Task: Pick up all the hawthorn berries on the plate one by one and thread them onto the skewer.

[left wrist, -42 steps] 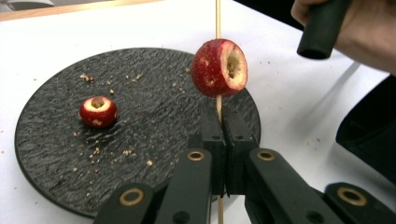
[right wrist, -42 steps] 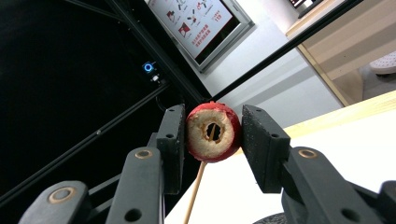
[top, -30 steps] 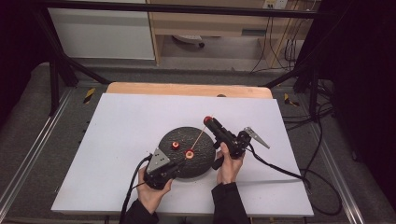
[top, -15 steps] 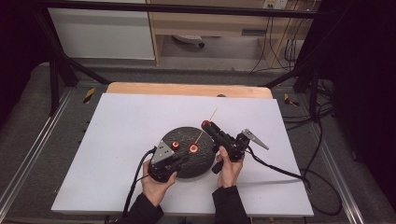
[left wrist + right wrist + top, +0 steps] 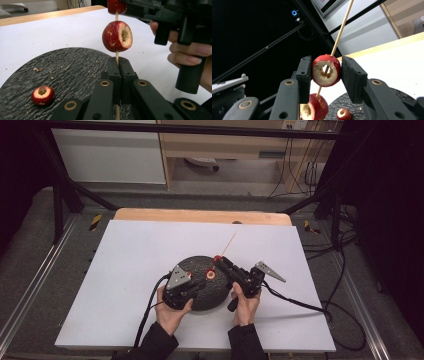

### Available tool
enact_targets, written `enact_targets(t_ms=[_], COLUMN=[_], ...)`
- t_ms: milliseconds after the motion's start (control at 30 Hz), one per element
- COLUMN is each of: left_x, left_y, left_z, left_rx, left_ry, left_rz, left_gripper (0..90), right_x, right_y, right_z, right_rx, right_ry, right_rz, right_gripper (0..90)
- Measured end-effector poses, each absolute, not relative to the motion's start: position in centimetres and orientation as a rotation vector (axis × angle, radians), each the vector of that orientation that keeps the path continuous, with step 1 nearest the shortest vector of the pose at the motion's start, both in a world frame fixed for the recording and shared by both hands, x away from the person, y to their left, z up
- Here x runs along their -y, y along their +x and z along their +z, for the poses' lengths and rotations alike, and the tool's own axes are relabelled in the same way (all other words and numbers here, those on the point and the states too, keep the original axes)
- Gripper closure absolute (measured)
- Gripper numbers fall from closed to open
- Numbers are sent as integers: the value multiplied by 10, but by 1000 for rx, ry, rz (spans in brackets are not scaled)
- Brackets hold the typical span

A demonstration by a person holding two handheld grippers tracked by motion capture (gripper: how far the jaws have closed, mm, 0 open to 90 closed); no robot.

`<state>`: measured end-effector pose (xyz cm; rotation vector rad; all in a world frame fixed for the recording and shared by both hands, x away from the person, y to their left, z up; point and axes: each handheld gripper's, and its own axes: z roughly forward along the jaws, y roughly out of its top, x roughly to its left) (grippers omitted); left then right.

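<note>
My left gripper (image 5: 119,60) is shut on a thin wooden skewer (image 5: 116,53) just below a cored red fruit (image 5: 117,36) threaded on it. My right gripper (image 5: 326,68) is shut on a second cored red fruit (image 5: 326,70), and the skewer (image 5: 340,30) runs through its hole and sticks out beyond. In the high view both grippers, left (image 5: 202,281) and right (image 5: 218,260), meet over the round black slate plate (image 5: 200,265), with the skewer (image 5: 230,242) pointing toward the far side. A third fruit (image 5: 43,95) lies loose on the plate (image 5: 75,65).
The plate sits on a white board (image 5: 135,255) over a wooden table (image 5: 200,215). Crumbs are scattered on the slate. Cables (image 5: 300,304) trail from both grippers toward the near edge. A metal frame and dark floor surround the table.
The left gripper has moved right and away from the person. The skewer now pokes out well past the fruit held in the right gripper. The right hand has stayed put.
</note>
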<state>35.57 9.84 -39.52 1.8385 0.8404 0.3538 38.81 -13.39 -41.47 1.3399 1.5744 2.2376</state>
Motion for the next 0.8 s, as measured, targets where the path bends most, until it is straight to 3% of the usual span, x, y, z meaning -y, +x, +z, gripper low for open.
enact_targets(t_ms=[267, 800], left_x=[-101, -151], left_y=[357, 350], left_z=[-396, -407], left_rx=[-841, -886], left_ry=[1842, 1872], left_rz=[349, 345], left_gripper=[884, 884], right_x=[133, 144], right_y=[388, 391], right_z=[-416, -411], right_rx=[-1620, -1886], right_ry=[1343, 1288], right_rz=[2211, 1978], right_gripper=[602, 232])
